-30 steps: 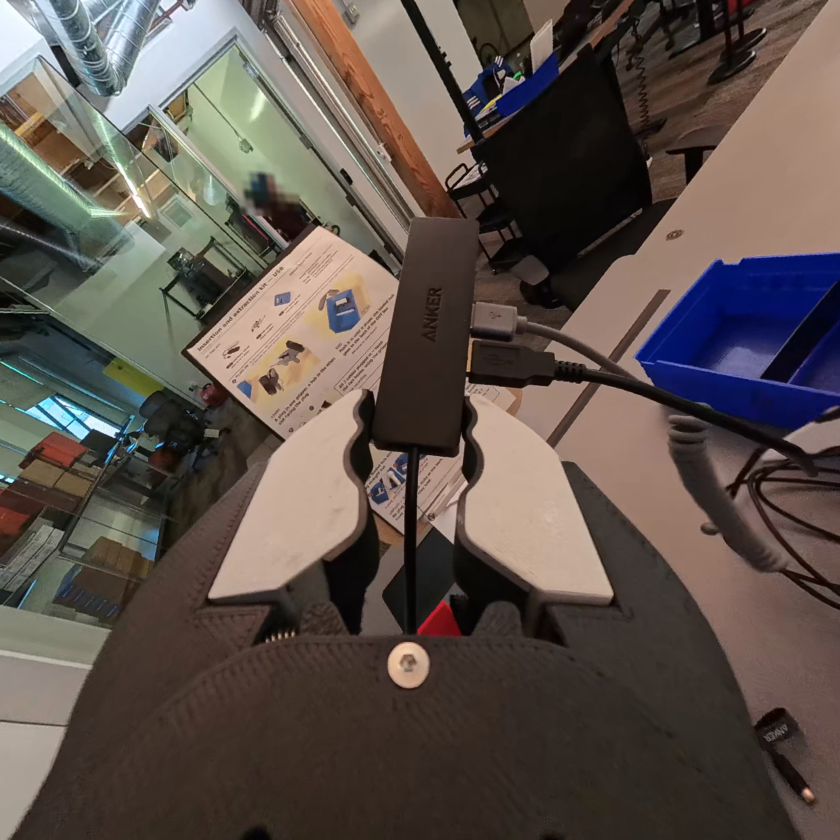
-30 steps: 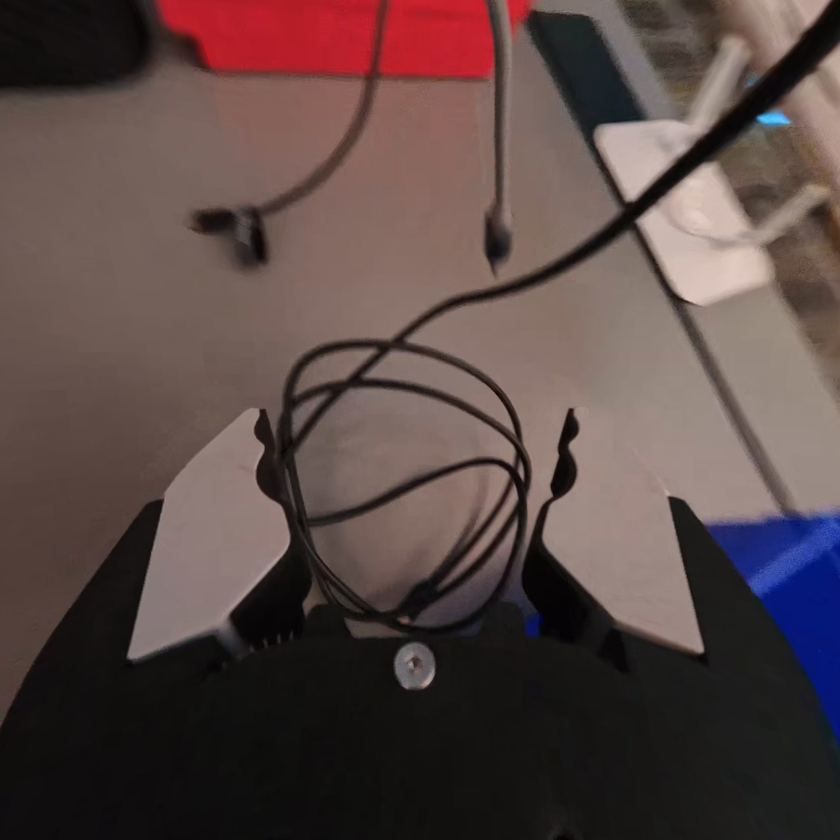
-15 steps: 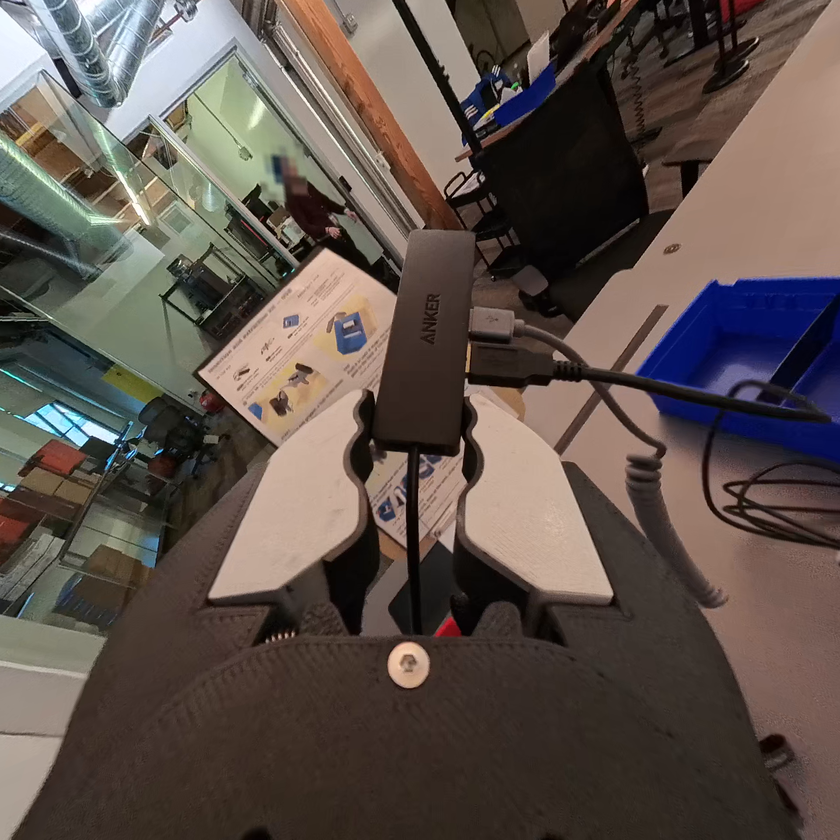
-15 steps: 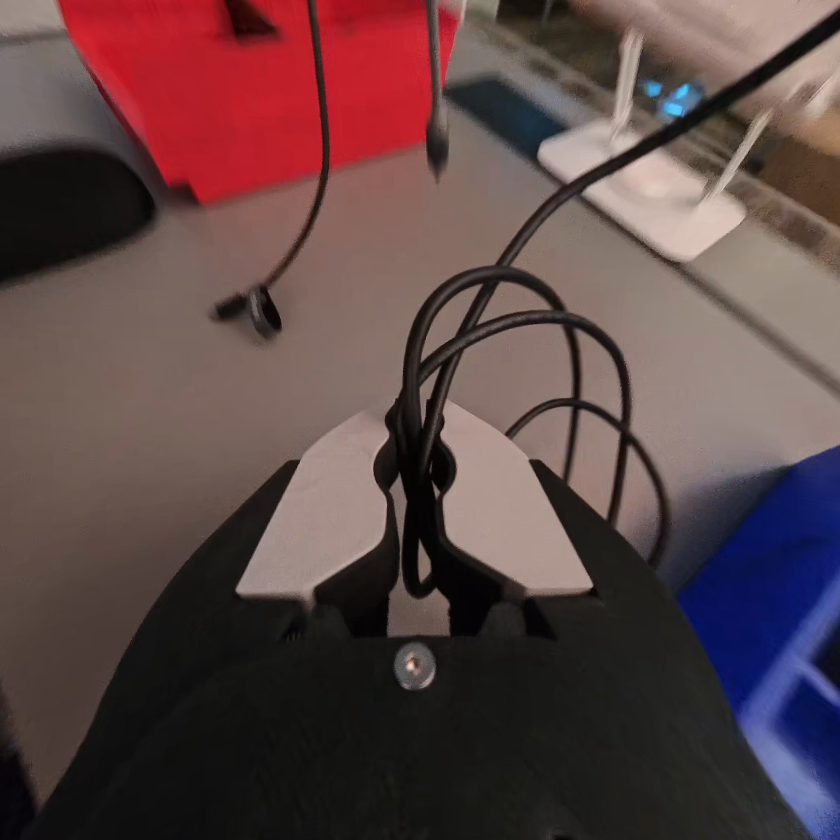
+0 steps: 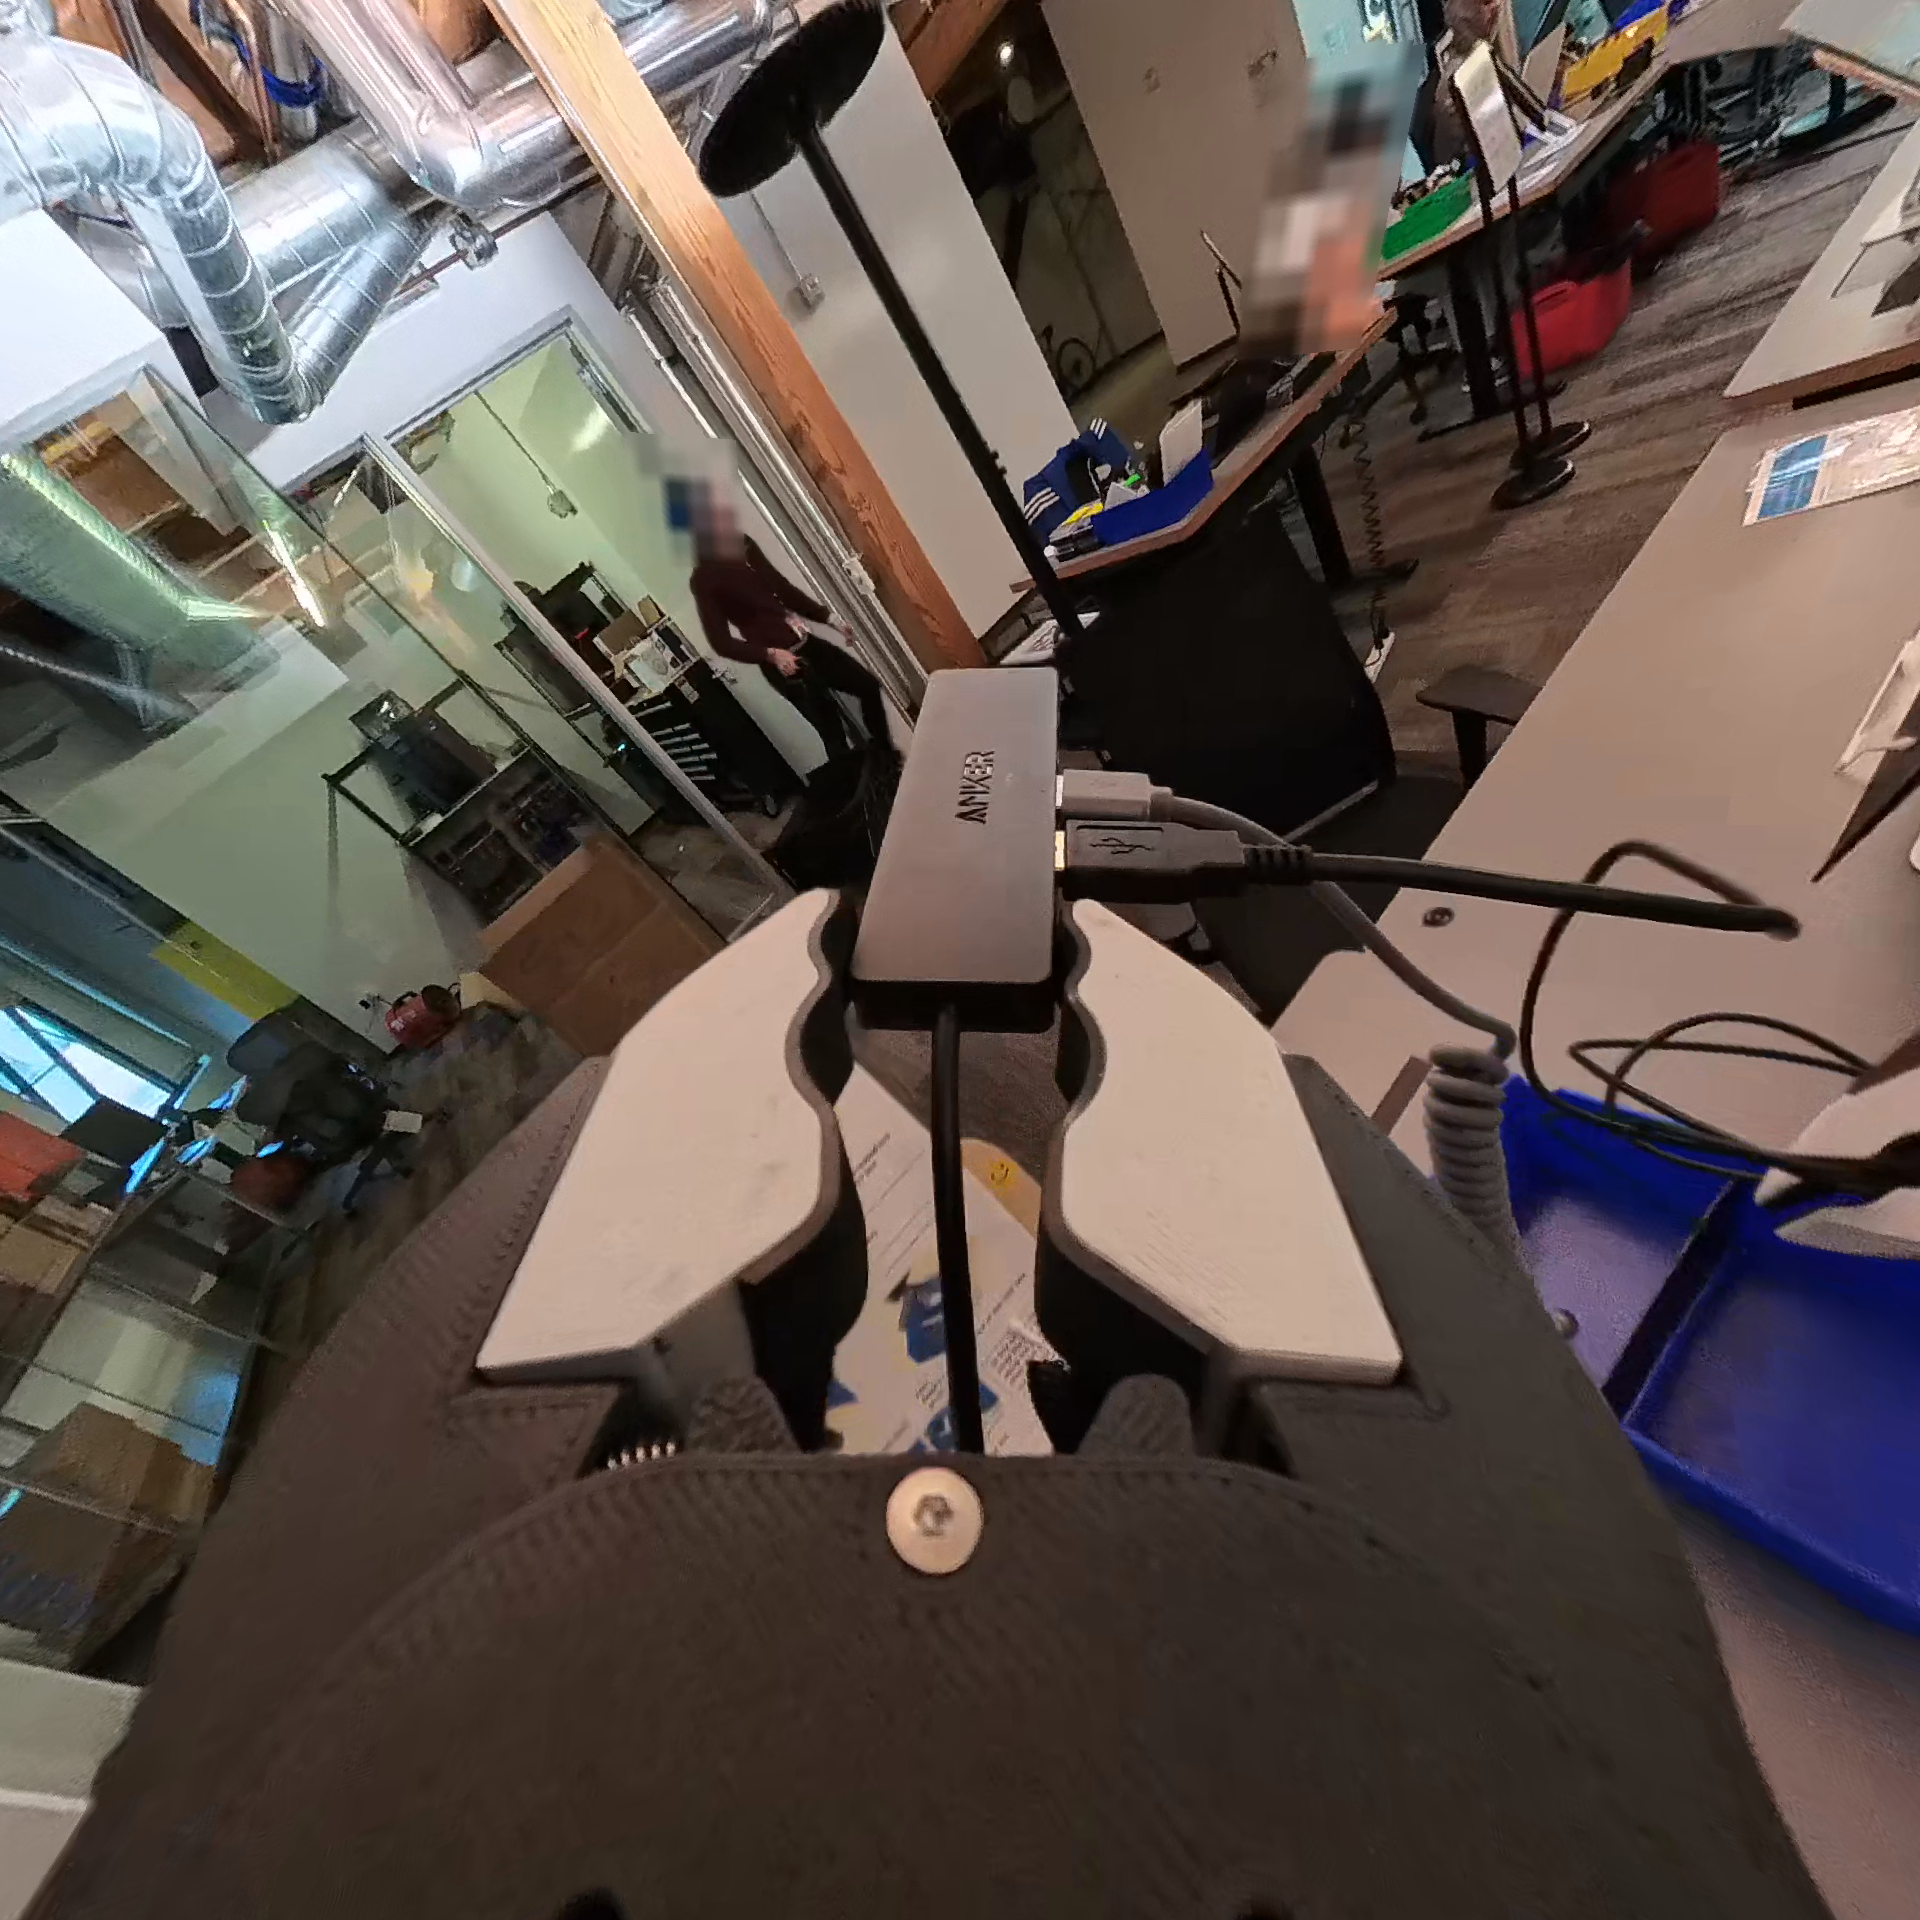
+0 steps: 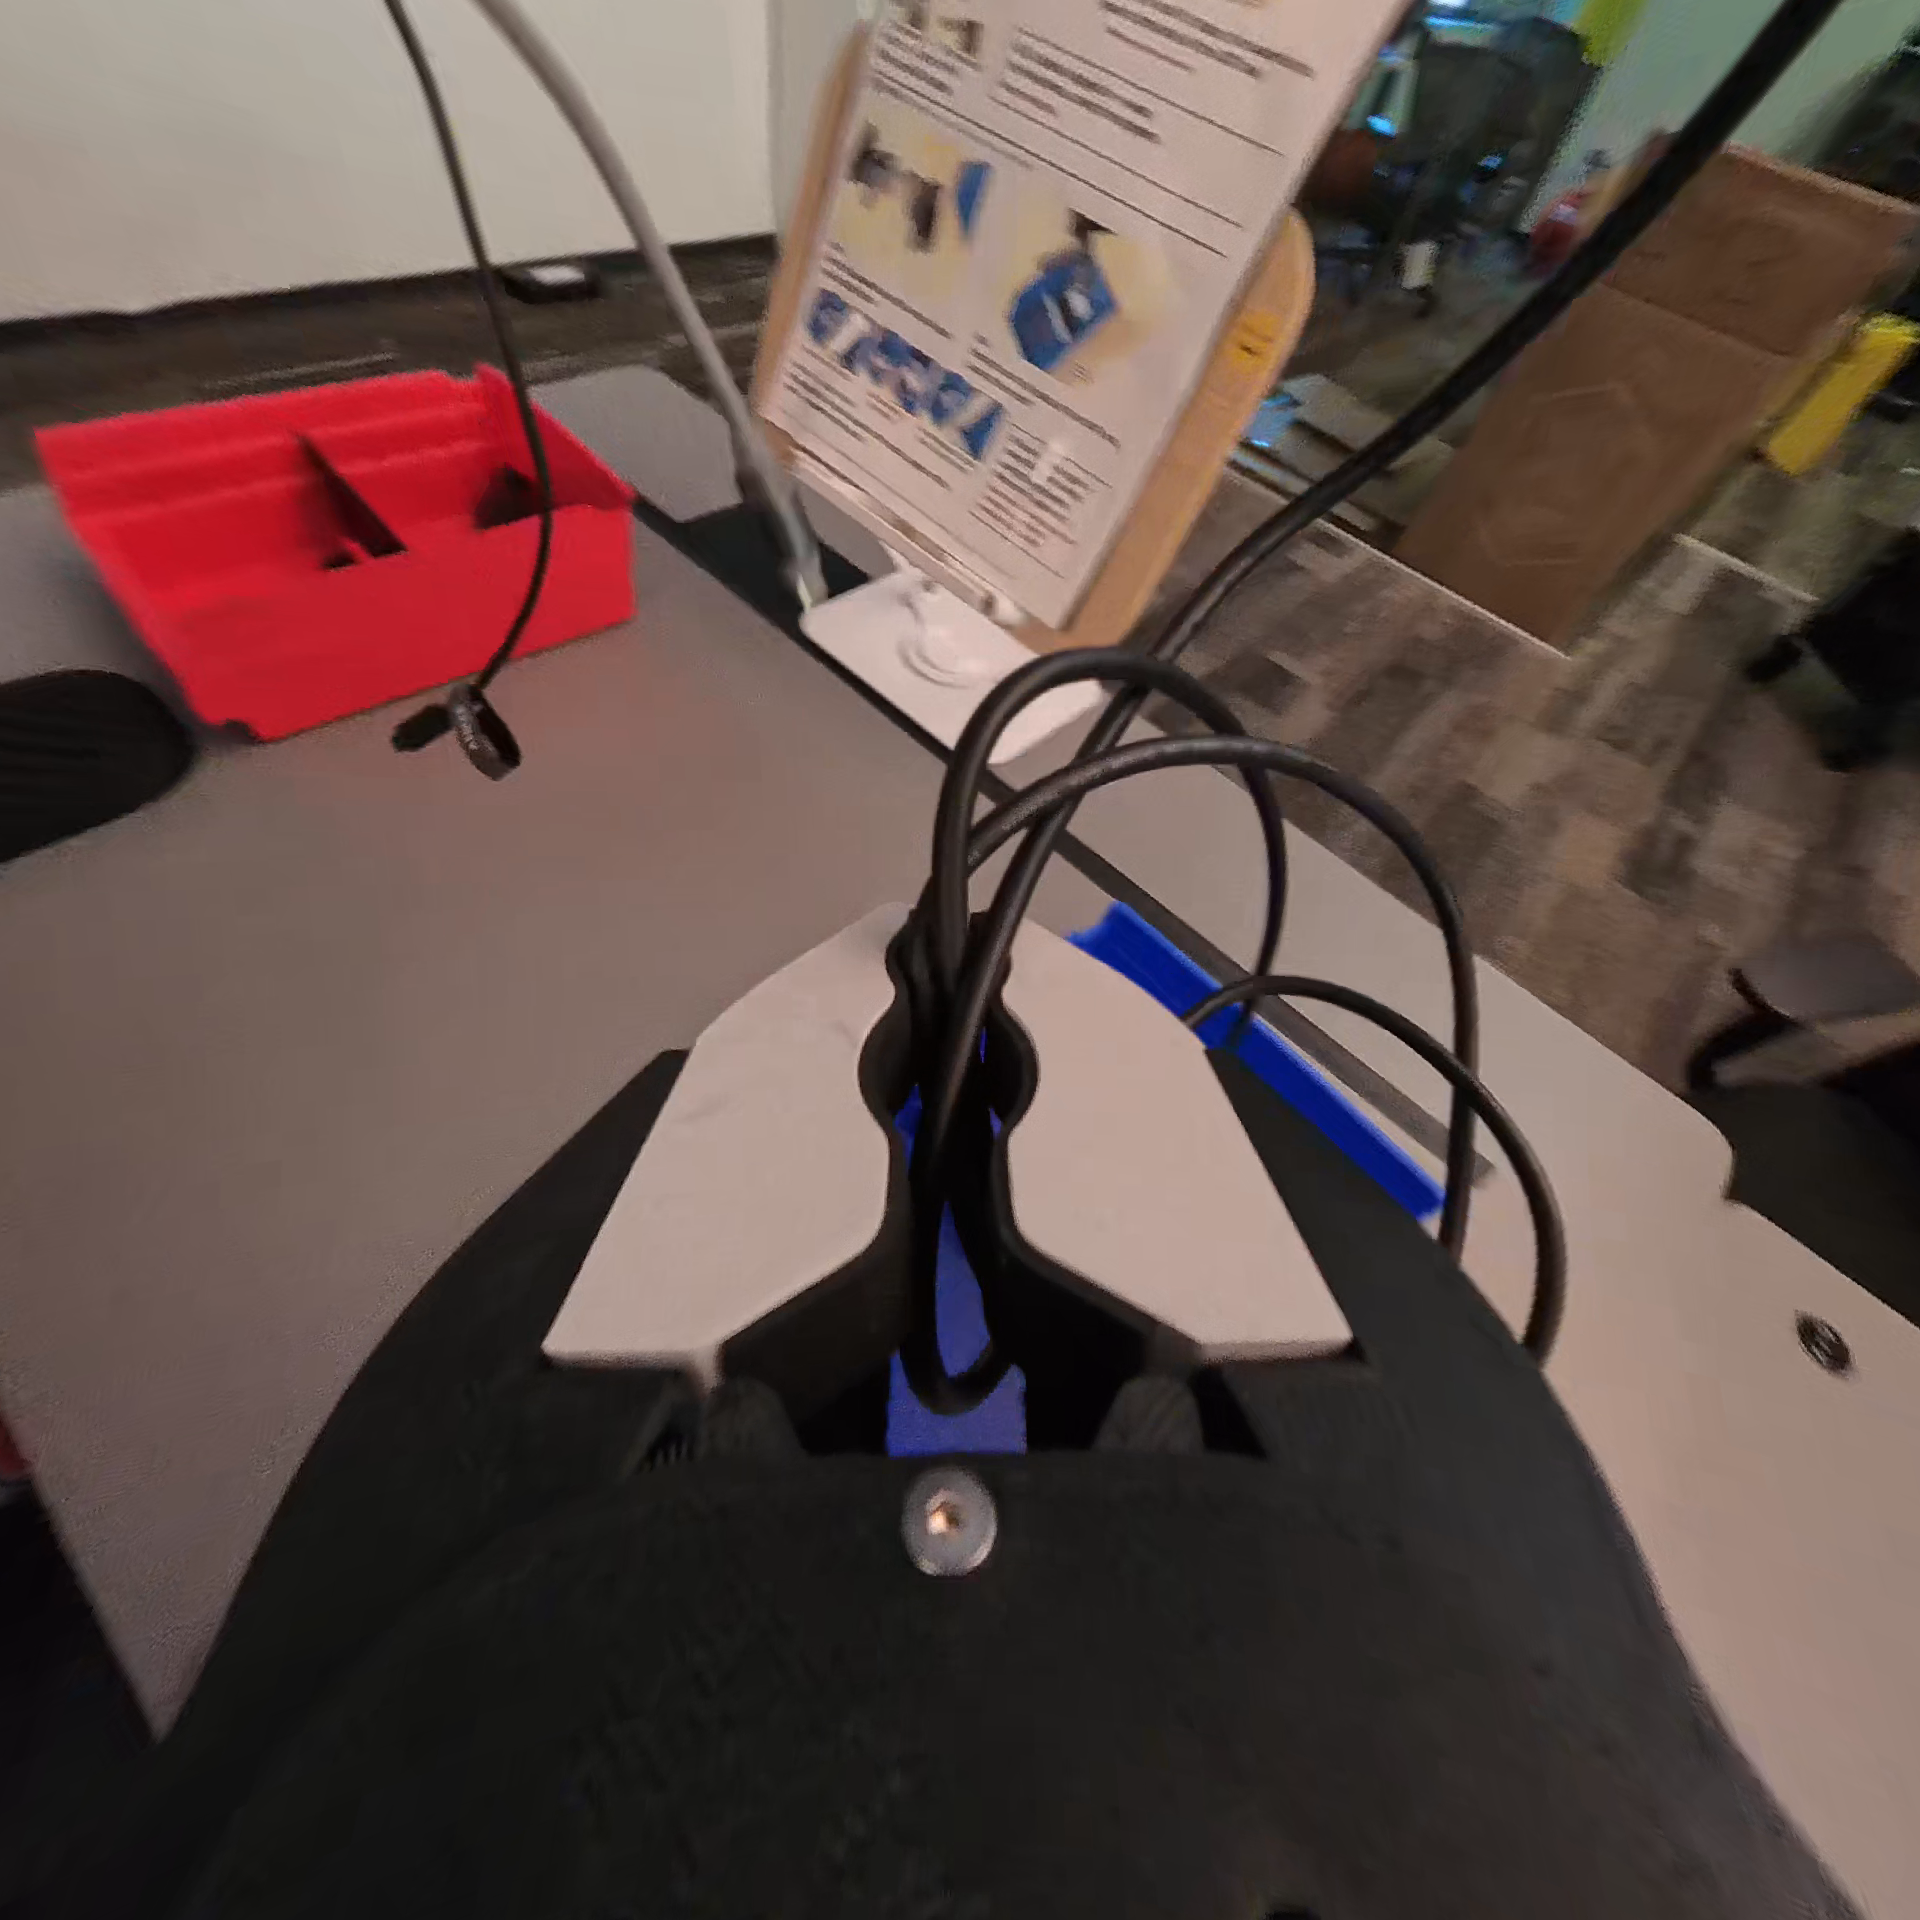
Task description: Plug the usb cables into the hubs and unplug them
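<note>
My left gripper (image 5: 951, 940) is shut on the near end of a black USB hub (image 5: 966, 821) and holds it up in the air. Two plugs sit in the hub's right side: a grey plug (image 5: 1107, 795) with a grey coiled cable (image 5: 1465, 1132), and a black plug (image 5: 1153, 857) with a black cable (image 5: 1507, 894). My right gripper (image 6: 951, 951) is shut on the gathered loops of the black cable (image 6: 1195, 769), above the table. The right gripper's pale fingers (image 5: 1860, 1153) show at the right edge of the left wrist view, over the blue bin.
A blue bin (image 5: 1704, 1351) lies on the grey table (image 6: 416, 935) at my right. A red divided bin (image 6: 343, 540) stands at the far left. An instruction sheet on a white stand (image 6: 1039, 281) is at the table's far edge. The hub's own lead (image 6: 468, 717) hangs down. Across from one pair of fingers to the other is roughly 40 cm.
My right gripper closed on the black cable loops and lifted them off the table toward the blue bin. My left gripper kept hold of the hub and tilted up.
</note>
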`<move>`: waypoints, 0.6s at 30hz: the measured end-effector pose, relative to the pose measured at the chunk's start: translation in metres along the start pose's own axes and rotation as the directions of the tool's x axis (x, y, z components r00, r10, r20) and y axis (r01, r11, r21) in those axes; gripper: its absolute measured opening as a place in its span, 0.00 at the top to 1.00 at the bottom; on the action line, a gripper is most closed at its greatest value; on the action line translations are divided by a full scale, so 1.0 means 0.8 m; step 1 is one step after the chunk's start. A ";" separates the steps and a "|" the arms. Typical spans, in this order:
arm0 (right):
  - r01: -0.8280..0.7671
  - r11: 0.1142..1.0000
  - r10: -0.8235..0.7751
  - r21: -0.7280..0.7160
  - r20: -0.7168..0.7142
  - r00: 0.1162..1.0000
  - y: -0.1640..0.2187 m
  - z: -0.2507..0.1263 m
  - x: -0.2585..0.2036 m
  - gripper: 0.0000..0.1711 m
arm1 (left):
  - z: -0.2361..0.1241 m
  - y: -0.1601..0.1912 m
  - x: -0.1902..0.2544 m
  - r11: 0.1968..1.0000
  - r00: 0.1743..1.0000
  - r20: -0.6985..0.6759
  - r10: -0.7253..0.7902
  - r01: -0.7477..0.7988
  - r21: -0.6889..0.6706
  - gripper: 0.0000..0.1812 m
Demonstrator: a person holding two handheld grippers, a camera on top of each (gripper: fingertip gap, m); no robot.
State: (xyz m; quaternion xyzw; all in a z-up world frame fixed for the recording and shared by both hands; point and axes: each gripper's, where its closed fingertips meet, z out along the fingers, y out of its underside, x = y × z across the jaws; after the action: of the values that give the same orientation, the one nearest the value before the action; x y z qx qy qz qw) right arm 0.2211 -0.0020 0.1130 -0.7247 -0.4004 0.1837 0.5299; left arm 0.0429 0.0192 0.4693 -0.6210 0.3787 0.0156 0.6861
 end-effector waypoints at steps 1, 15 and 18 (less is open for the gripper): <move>-0.017 1.000 0.017 0.001 -0.046 0.999 0.009 -0.003 0.011 0.95 | 0.013 -0.010 0.007 1.000 1.000 0.001 0.011 -0.011 -0.006 0.80; -0.046 0.986 0.071 0.162 -0.154 0.985 0.058 -0.012 0.080 0.95 | 0.216 -0.058 0.127 0.990 0.989 -0.070 0.133 -0.137 -0.045 0.80; -0.065 0.979 0.090 0.191 -0.126 0.988 0.064 -0.007 0.087 0.95 | 0.250 -0.058 0.143 0.991 0.989 -0.072 0.129 -0.130 -0.011 0.80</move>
State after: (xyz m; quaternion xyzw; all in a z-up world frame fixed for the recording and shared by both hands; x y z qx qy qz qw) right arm 0.2877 0.0425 0.0796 -0.6976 -0.3162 0.1918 0.6136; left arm 0.2476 0.1296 0.4352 -0.6007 0.4423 0.0411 0.6648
